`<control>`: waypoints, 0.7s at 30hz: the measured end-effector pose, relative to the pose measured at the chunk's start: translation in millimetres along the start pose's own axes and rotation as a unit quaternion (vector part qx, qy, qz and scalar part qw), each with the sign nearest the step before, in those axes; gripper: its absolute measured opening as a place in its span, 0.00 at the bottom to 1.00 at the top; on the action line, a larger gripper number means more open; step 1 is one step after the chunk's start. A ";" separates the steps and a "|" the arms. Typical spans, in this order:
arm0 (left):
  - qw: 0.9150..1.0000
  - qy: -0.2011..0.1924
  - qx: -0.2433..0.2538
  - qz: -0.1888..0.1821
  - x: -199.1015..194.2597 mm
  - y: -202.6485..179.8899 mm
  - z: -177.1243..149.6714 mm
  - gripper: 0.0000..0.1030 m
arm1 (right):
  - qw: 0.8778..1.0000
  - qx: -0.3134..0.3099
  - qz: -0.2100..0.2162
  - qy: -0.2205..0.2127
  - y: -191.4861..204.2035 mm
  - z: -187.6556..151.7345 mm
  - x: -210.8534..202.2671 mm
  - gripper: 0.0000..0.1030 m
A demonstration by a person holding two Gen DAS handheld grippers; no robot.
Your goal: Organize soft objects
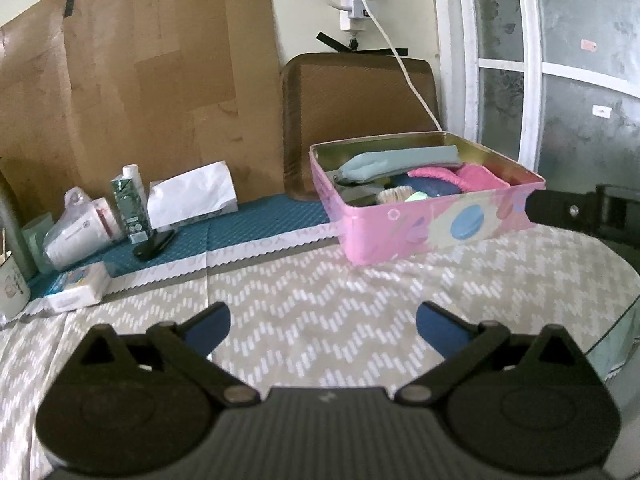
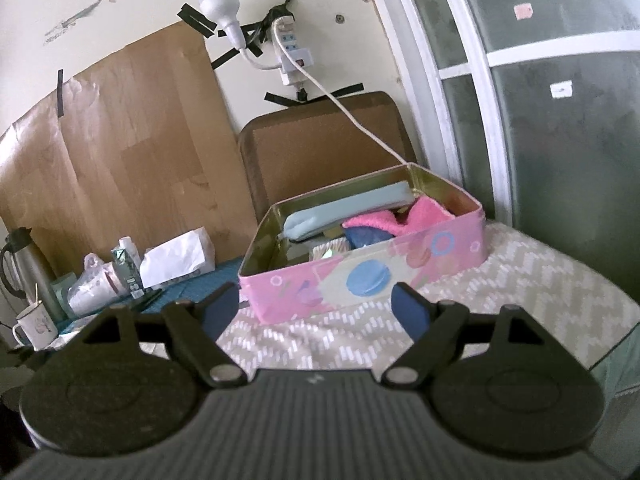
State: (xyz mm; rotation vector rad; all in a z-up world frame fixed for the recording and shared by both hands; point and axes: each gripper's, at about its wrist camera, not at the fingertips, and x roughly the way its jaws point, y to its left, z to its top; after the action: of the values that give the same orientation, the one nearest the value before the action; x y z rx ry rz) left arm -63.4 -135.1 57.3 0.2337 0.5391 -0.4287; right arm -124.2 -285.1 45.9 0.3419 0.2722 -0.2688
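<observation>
A pink tin box (image 1: 432, 224) (image 2: 360, 276) stands open on the zigzag tablecloth (image 1: 320, 312). Inside lie a pale blue pouch (image 1: 400, 162) (image 2: 348, 208), a pink fluffy cloth (image 1: 468, 176) (image 2: 404, 218), a dark blue soft item (image 1: 432, 188) (image 2: 366, 236) and a beige piece (image 1: 394, 194). My left gripper (image 1: 323, 330) is open over bare cloth, well short of the box. My right gripper (image 2: 316, 308) is open just in front of the box's near wall, holding nothing. Part of the right gripper's black body (image 1: 580, 212) shows at the box's right end in the left wrist view.
A brown tray (image 1: 360, 112) (image 2: 320, 152) leans against the wall behind the box, with a white cable (image 1: 404, 64) running down to it. At the left stand a carton (image 1: 130, 200), white paper bag (image 1: 192, 196), plastic bag (image 1: 80, 228), dark phone (image 1: 154, 244), mug (image 2: 34, 326) and flask (image 2: 28, 268).
</observation>
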 end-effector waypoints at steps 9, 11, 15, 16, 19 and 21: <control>1.000 -0.003 0.004 0.019 0.7 2.9 -9.9 1.00 | 1.000 0.005 0.000 0.008 5.2 -6.7 5.5 0.83; 1.000 0.000 0.006 0.021 2.8 3.5 -11.6 1.00 | 1.000 0.008 -0.002 0.009 5.1 -7.1 6.4 0.83; 1.000 0.005 0.015 0.019 6.3 2.2 -14.4 1.00 | 1.000 0.017 -0.005 0.013 2.3 -7.1 9.5 0.84; 1.000 0.007 0.015 0.017 7.2 1.9 -14.8 1.00 | 1.000 0.018 -0.005 0.014 1.5 -6.9 10.2 0.84; 1.000 0.012 0.017 0.016 8.6 0.0 -15.9 1.00 | 1.000 0.023 -0.008 0.013 0.5 -6.7 10.5 0.84; 0.999 0.015 0.023 0.022 8.7 -1.9 -16.5 1.00 | 1.000 0.027 -0.007 0.013 0.3 -6.3 11.0 0.84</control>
State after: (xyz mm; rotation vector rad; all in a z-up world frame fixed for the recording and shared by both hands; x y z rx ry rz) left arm -64.9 -134.3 38.6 0.2955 0.5520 -0.3954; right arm -115.3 -284.8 36.9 0.3966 0.2942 -0.2857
